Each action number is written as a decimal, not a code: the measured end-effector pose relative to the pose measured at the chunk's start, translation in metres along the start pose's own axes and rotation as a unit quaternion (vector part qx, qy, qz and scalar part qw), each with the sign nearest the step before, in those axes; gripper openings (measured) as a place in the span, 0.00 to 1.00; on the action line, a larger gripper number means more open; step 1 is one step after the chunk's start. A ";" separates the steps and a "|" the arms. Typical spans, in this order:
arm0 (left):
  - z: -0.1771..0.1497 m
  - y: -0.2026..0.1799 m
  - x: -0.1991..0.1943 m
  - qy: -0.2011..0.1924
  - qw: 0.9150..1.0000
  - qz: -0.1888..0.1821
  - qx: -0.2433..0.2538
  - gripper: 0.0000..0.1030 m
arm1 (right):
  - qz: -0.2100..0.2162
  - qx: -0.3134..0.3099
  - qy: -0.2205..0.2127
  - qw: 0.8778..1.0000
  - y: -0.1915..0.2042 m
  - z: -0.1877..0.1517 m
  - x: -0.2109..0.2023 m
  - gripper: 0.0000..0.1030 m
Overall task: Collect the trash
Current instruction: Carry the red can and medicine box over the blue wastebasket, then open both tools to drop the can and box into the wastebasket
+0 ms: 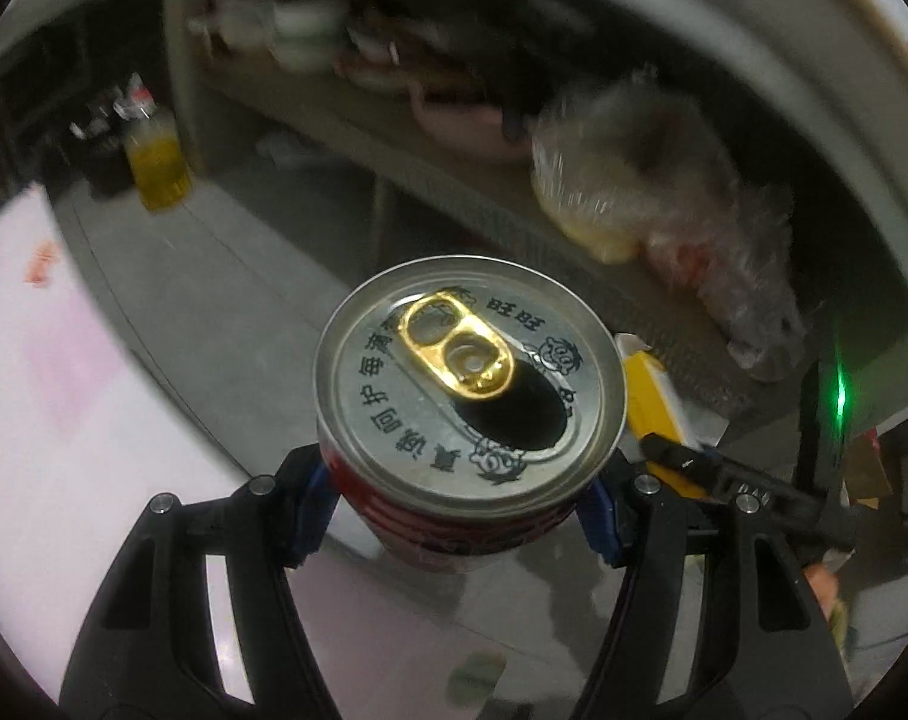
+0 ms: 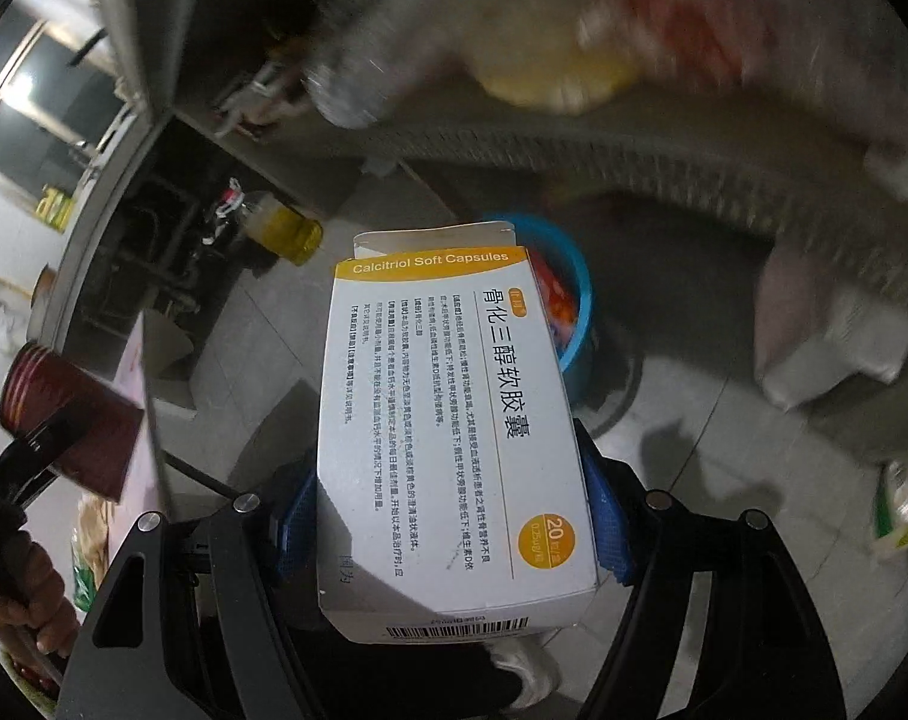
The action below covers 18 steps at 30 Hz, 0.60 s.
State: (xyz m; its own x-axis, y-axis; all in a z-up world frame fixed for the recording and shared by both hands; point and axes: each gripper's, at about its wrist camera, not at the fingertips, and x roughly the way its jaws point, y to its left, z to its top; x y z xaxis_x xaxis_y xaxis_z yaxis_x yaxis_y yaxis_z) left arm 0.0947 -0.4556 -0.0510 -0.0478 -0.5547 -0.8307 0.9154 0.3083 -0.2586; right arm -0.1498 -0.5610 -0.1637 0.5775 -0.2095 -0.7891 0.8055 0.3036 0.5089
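1. Red aluminium drink can with silver lid and gold pull-tab (image 1: pixel 469 384): opened, upright, held off the floor. Left claw (image 1: pixel 454 510) is closed onto the can's body, blue pads (image 1: pixel 310 510) pressed against both sides just under the lid.
2. White-and-orange cardboard medicine box printed "Calcitriol Soft Capsules" (image 2: pixel 454 438): top flap open, held lengthwise. Right claw (image 2: pixel 454 528) is clamped on it, blue pads (image 2: pixel 607 528) tight against its two long sides near the barcode end.
3. Both items are in the air above a grey tiled floor (image 2: pixel 694 438).
4. Blue round plastic bin (image 2: pixel 580 300): on the floor directly beyond the box's far end, partly hidden by it; reddish contents show inside.
5. Right wrist view: the can and left claw appear at the left edge, near a pale surface's edge.
6. Clear bottle of yellow liquid (image 1: pixel 157 165): upright on the floor.
7. Crumpled clear plastic bag (image 1: pixel 652 180): lies blurred on a low shelf.
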 end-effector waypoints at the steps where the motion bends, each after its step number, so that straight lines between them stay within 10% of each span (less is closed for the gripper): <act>1: 0.007 0.000 0.019 0.020 1.000 0.002 -0.003 0.61 | 0.002 0.009 0.010 1.000 -0.004 0.003 0.015 0.69; 10: 0.064 0.004 0.120 0.076 0.997 0.018 -0.011 0.63 | 0.007 0.058 0.013 0.998 -0.014 0.058 0.124 0.75; 18: 0.081 0.013 0.129 0.050 0.998 0.027 -0.038 0.76 | -0.076 0.056 0.001 0.996 -0.029 0.071 0.190 0.81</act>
State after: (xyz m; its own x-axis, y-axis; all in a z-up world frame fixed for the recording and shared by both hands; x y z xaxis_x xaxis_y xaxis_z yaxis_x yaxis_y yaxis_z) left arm 0.1323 -0.5858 -0.1220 -0.0425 -0.4570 -0.8885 0.8854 0.3948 -0.2454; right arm -0.0542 -0.6753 -0.3042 0.4477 -0.2436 -0.8604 0.8934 0.1623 0.4189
